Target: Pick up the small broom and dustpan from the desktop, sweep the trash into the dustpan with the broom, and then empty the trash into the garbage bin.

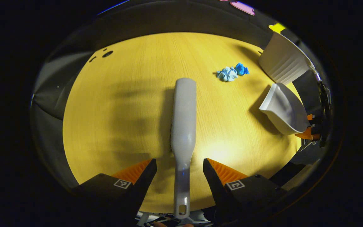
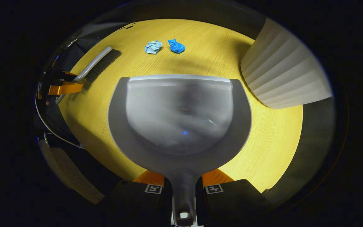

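Observation:
A grey broom lies flat on the yellow wooden table, bristles down. Its handle runs back between the fingers of my left gripper, which stands open with a gap on each side of the handle. My right gripper is shut on the handle of the grey dustpan, whose front lip faces the trash. Beyond the lip lie two crumpled paper balls, one pale blue and one darker blue. The left gripper view has the dustpan at the right, held by the right gripper.
A white ribbed garbage bin stands at the table's right side, close to the dustpan; it is also in the left gripper view. Small dark holes mark the table's far left corner. Dark booth cloth surrounds the table.

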A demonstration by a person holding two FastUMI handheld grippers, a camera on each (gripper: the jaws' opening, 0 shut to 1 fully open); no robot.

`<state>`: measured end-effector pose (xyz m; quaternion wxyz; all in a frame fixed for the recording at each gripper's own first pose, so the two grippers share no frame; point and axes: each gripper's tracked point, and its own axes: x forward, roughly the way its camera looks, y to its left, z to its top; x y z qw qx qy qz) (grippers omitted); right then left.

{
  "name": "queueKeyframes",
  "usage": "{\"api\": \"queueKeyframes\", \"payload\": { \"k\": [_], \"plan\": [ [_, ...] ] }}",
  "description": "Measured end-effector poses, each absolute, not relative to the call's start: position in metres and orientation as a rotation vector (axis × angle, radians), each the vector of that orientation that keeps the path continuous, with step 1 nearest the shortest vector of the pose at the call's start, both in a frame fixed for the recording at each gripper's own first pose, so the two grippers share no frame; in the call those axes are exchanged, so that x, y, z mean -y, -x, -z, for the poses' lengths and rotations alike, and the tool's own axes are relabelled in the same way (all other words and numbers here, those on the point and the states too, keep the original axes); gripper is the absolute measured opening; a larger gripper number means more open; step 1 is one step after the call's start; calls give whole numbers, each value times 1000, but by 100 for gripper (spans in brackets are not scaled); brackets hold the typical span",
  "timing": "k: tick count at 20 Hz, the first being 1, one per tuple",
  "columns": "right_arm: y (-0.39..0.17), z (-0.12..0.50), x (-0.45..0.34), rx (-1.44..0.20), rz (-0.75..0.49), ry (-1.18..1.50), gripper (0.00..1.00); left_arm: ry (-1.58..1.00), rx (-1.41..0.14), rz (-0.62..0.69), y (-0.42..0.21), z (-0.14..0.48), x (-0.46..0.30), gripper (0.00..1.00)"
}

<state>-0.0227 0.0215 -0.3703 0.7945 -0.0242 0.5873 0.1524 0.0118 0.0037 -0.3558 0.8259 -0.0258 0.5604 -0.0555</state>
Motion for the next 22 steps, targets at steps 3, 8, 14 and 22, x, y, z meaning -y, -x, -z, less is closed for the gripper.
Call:
{"api": "queueKeyframes", "payload": {
  "k": [3,8,14,22],
  "plan": [
    [24,369,-19,-1256,-322,42,34,62,-1221,111,-11,368,-4,86],
    [33,370,-19,-1260,-321,43,34,-4,-1243,128,-15,377,-6,36],
    [33,366,-19,-1251,-318,41,34,-110,-1137,222,-32,361,-6,26],
    [30,362,-30,-1296,-354,76,34,-214,-1067,326,-110,342,16,23]
  ]
}}
